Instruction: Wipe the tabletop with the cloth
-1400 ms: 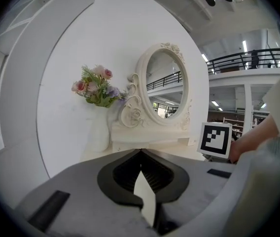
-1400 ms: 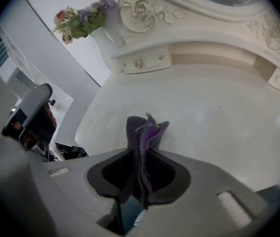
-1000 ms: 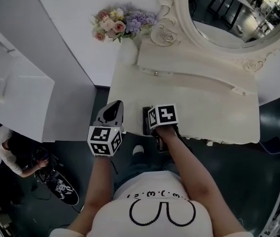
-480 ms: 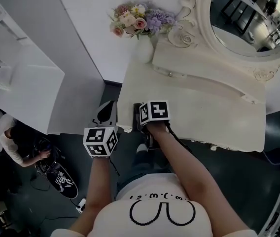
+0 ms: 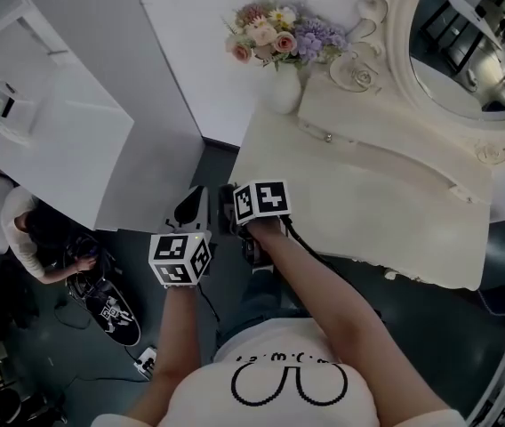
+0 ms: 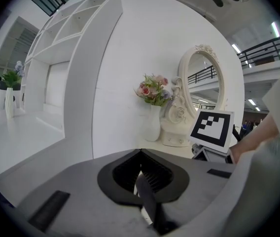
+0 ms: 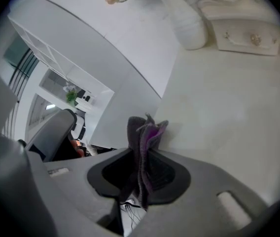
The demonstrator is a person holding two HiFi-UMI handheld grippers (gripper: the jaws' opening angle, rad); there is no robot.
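Firmly clamping the cloth [image 7: 147, 135], right tongs [image 7: 142, 159] reach the tabletop [image 5: 368, 194] corner; left tongs [image 6: 141, 158] closed.

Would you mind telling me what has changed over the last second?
The right tool, shut on the dark purple cloth, has slid left along the front edge of the cream tabletop to its left corner. The left tool, shut and empty, stayed off its left side; the white flower vase stayed put.

Your right gripper [image 5: 232, 206], cloth [image 7: 145, 144] between its jaws, sits at the tabletop's [image 5: 372, 207] front-left corner; your left gripper [image 5: 192, 205] hangs just left, off the edge; the vase [image 5: 284, 90] stands back-left; the mirror [image 5: 470, 47] stands behind, to the right.
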